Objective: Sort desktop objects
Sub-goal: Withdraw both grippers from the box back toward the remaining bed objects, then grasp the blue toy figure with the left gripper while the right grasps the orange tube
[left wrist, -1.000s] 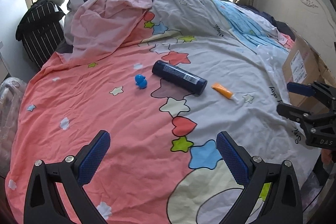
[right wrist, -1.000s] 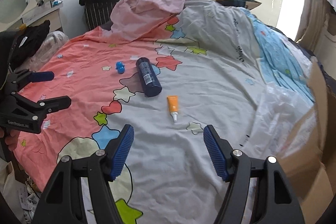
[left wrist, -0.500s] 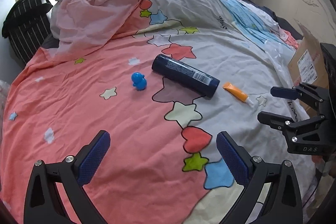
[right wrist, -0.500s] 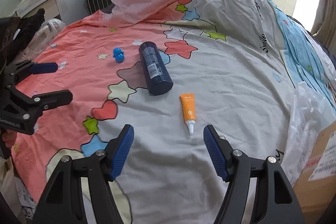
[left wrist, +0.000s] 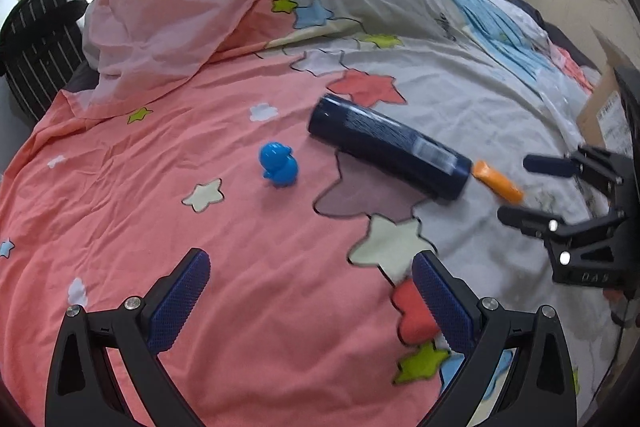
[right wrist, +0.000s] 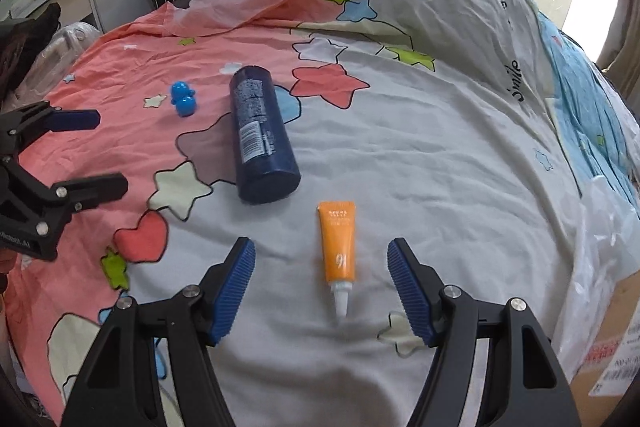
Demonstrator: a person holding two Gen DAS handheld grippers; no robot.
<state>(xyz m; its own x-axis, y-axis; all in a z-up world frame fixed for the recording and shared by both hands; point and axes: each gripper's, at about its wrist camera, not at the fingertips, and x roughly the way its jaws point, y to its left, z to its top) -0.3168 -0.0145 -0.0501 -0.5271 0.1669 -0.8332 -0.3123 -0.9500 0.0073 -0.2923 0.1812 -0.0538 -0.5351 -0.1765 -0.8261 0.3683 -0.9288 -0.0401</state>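
Orange squeeze tube with a white nozzle lies flat on the grey part of the star-print quilt, nozzle end toward the right-wrist camera, crimped end just short of the dark navy cylindrical bottle, not touching it in this view. Landmark: that bottle, lying on its side. Small glossy blue plastic figurine stands on the pink part of the quilt, near the bottle on its far side from the tube, clearly apart.

Right gripper: jaws spread wide, empty; the tube lies between the two blue pads, lined up with the gap, neither pad touching it. Left gripper: jaws spread wide, empty, above the quilt, well short of figurine and bottle.

Progress, judged: nothing sorted. All three items loose on the quilt, none gripped. Brown cardboard box sits at the bed edge beyond the tube from the bottle; possibly the destination, cannot confirm. Step in hand looks like the approach to the tube. Left to do: grasp and place tube, bottle, figurine.
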